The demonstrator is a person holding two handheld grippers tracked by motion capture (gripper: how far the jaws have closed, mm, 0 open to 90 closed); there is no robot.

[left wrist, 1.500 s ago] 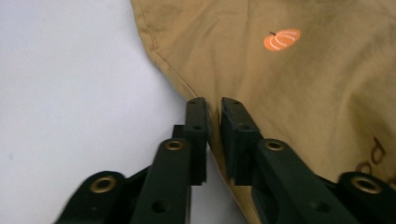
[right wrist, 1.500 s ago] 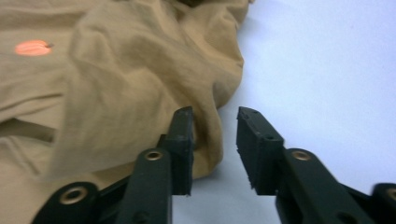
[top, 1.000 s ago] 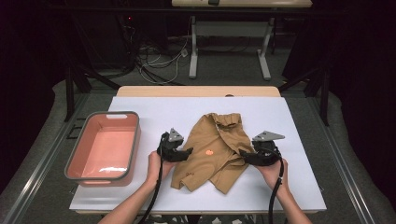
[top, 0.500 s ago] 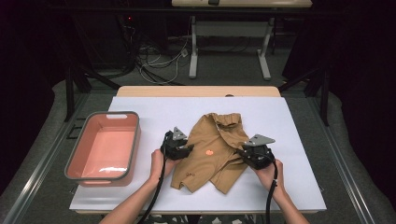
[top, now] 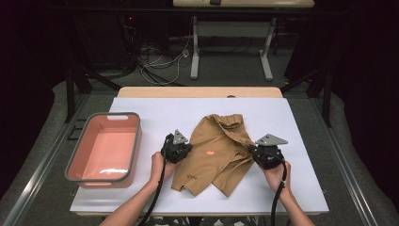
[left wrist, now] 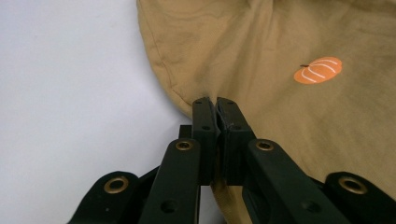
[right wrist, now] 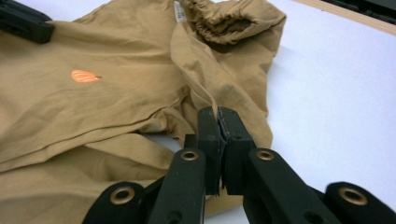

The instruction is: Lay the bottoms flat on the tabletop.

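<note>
- Your left gripper [left wrist: 216, 100] has its jaws pressed together on the hem of the tan shorts [left wrist: 280, 93]; they have just been closing, and a thin fold of cloth sits pinched between the pads.
- In the left gripper view the garment spreads up and to the right of those jaws, with its small orange pumpkin print [left wrist: 318, 70] further to the upper right; bare white table cover lies to their left.
- Your right gripper [right wrist: 218, 112] is likewise clamped on the shorts; its jaws have also just been closing, and they nip a raised fold at the garment's edge.
- In the right gripper view the shorts lie up and to the left of those jaws, and the gathered waistband [right wrist: 224, 21] sits beyond them, folded over on itself.
- From the high view the left gripper [top: 184, 149] holds the left edge of the shorts [top: 214, 150] and the right gripper [top: 256, 153] the right edge, so the garment lies between your two hands.
- The shorts rest rumpled near the middle of the white table cover [top: 155, 113].
- A pink tub [top: 75, 162] stands on the cover to the left of your left hand [top: 160, 165], apart from the cloth.
</note>
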